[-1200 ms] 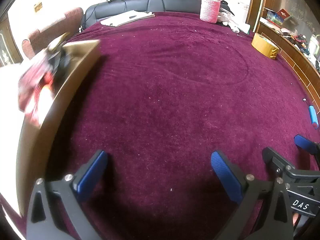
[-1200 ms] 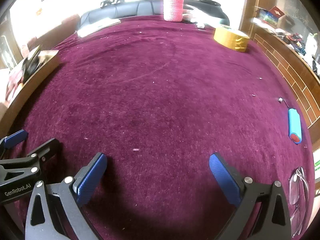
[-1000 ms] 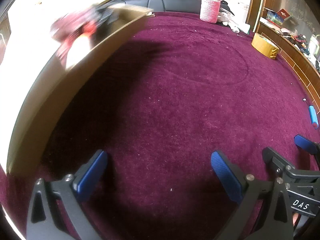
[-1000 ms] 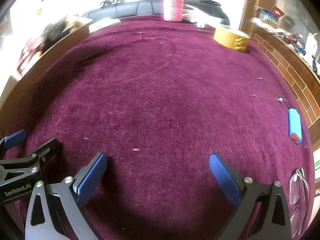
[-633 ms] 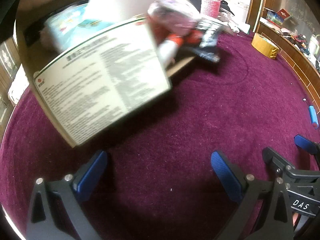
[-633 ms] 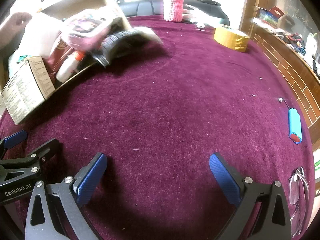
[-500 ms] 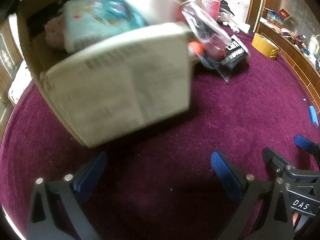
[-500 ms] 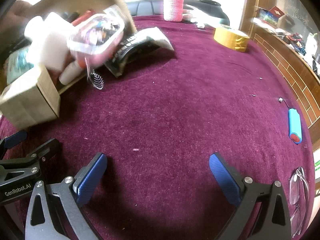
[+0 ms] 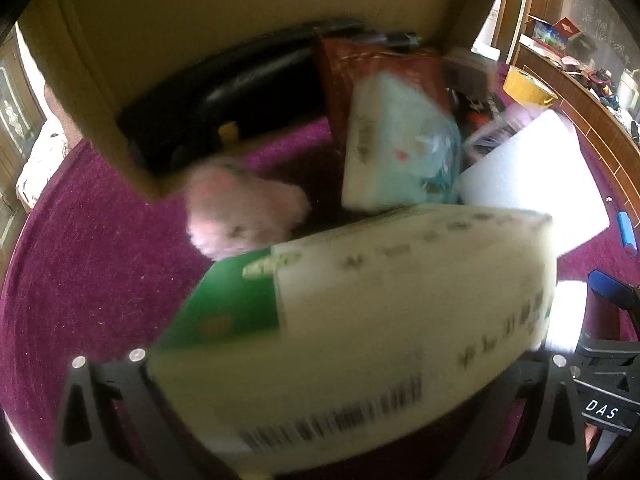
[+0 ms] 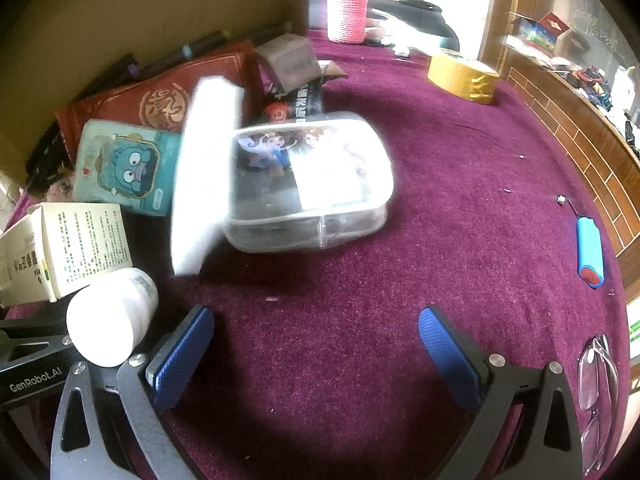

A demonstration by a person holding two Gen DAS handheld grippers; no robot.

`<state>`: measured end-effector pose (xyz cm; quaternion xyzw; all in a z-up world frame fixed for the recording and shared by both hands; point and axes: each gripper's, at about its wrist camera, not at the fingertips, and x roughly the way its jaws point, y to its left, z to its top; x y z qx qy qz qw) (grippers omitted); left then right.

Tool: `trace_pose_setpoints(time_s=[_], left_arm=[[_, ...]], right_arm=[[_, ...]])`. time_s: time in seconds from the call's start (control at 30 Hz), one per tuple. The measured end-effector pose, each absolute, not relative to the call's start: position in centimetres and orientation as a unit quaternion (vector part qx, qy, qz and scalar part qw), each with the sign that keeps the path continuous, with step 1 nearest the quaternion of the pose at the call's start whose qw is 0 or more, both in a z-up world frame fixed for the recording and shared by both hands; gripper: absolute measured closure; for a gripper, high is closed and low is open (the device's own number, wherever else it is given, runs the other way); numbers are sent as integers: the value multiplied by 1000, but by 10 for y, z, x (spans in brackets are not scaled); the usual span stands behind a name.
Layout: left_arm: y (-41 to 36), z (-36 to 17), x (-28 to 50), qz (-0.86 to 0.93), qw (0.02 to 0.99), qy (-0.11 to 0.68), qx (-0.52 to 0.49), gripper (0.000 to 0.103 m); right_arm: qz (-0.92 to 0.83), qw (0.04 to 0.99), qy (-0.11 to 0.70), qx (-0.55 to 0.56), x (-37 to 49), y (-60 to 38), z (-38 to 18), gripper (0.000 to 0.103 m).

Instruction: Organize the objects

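Note:
A cardboard box is tipped over the purple table and objects spill from it. A white and green carton lies blurred right in front of my left gripper and hides its fingertips. Behind it lie a pink plush toy, a pale blue packet and a white foam block. In the right wrist view I see a clear plastic case, the foam block, the blue packet, a red book, the carton and a white bottle. My right gripper is open and empty.
A yellow tape roll, a pink knitted bottle, a blue cylinder and glasses lie on the purple cloth. A wooden ledge with clutter runs along the right.
The cardboard box swung in from the left and tipped over, spilling its contents onto the cloth in front of both grippers. The grippers have not moved.

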<state>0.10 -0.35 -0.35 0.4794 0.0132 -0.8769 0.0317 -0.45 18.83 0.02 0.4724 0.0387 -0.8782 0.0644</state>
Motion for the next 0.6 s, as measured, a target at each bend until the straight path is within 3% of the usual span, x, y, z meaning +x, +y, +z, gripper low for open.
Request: trace_pose_setpoints(time_s=[0.6], left_arm=[[-6, -4, 4, -877, 32, 13, 480, 0]], right_arm=[[-879, 65, 38, 471, -3, 188, 0, 0]])
